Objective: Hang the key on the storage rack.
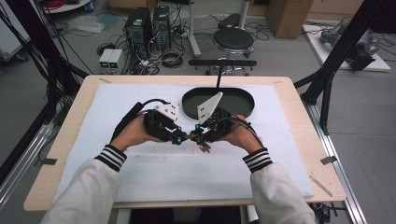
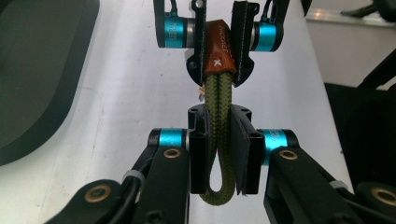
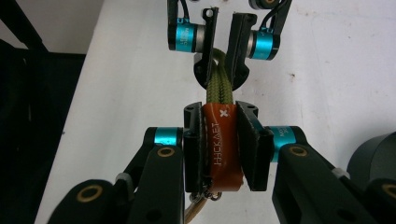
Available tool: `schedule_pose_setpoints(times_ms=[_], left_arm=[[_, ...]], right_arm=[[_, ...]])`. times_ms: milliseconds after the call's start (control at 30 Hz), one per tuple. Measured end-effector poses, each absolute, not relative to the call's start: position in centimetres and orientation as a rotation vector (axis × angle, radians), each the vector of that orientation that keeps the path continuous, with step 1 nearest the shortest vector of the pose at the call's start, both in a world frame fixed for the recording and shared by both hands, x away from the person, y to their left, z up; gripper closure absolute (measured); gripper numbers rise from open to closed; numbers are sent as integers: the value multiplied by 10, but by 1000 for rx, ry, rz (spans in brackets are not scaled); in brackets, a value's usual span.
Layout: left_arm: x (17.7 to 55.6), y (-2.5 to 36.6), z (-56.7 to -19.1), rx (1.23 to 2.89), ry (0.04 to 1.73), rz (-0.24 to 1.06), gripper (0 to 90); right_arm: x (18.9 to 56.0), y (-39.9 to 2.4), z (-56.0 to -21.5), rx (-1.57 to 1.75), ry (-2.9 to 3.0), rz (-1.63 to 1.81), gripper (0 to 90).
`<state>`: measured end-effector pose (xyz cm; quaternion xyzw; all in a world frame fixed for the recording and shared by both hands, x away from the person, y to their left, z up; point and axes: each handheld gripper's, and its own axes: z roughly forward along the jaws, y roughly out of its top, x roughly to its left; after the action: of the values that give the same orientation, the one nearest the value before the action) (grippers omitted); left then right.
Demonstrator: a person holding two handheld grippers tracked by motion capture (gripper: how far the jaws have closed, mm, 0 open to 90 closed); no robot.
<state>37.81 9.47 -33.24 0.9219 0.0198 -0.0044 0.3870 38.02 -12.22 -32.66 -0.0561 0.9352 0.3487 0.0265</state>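
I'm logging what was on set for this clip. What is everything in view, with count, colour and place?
Rope loop: one, olive green, held between the two grippers above the white mat.
Leather tab: one, orange-brown, on the rope's end, in the right gripper.
Tray: one, black, oval, far side of the mat.
Mat: one, white, covering the table.
Table: one, light wood.
Stool: one, black, behind the table.
Left gripper: black, shut on the rope loop.
Right gripper: black, shut on the leather tab.

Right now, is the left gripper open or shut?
Shut: the left gripper clamps the olive cord loop between its pads.
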Motion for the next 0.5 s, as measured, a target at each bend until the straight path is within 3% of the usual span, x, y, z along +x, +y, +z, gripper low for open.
schedule_pose_setpoints(times_ms=[67,167,200,233,267,300,500], left_arm=[[378,97,-333,2316,46,16,718],[378,100,-335,2280,50,69,534],[378,101,-336,2267,71,99,287],[378,102,-336,2256,117,135,287],[378,103,-337,2237,155,153,89],[379,106,-337,2211,176,166,28],[375,133,-341,2052,243,217,17]], right_arm=[[380,-125,-326,-157,2878,1107,734],[380,-128,-323,-149,2857,1149,734],[380,-130,-321,-122,2848,1164,734],[380,-130,-321,-122,2848,1164,734],[381,-133,-319,-116,2824,1187,733],[381,-135,-318,-74,2809,1192,733],[383,-149,-317,58,2745,1275,733]])
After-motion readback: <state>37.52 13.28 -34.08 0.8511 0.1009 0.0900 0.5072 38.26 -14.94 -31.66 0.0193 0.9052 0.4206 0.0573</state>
